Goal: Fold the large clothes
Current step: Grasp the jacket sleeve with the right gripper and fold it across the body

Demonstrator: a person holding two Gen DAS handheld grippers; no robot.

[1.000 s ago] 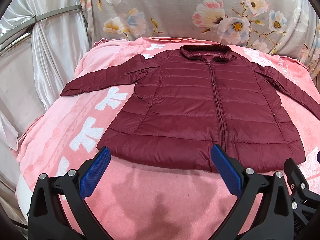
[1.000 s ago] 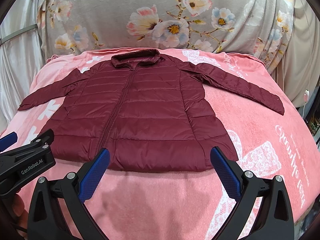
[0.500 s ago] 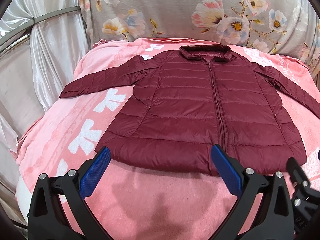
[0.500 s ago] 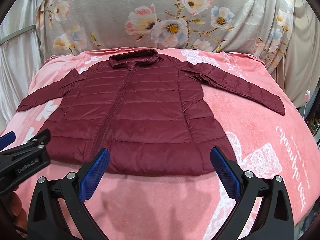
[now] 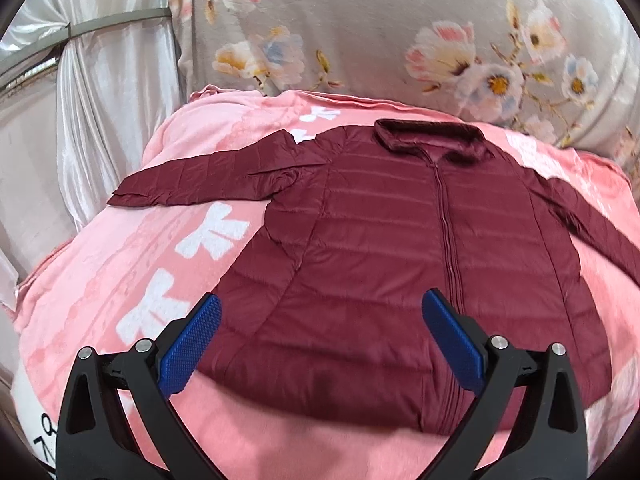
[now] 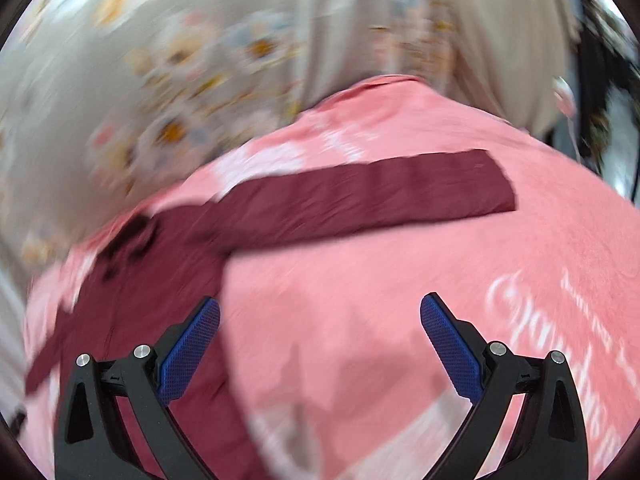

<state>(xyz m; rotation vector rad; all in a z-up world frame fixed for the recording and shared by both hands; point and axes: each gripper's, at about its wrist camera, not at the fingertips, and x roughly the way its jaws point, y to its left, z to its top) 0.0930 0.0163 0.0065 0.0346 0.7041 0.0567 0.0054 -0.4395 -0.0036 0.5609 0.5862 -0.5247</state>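
Since a second ago your right gripper (image 6: 320, 340) has swung toward the jacket's right sleeve (image 6: 360, 196), so its view now shows that sleeve stretched out across the pink blanket (image 6: 400, 300) (the picture is smeared with motion blur), and your left gripper (image 5: 320, 336) has moved in closer over the hem. You hold both grippers with their blue pads spread wide apart and nothing between them. The maroon puffer jacket (image 5: 400, 260) lies flat on the pink blanket, front up and zipped, collar (image 5: 432, 140) at the far end near the floral fabric (image 5: 400, 40), both sleeves angled outward. In the left wrist view your left pads (image 5: 188, 344) sit over the near hem on the left half of the jacket, whether they touch it you cannot tell. A shiny grey curtain (image 5: 100, 100) hangs to the left of the bed
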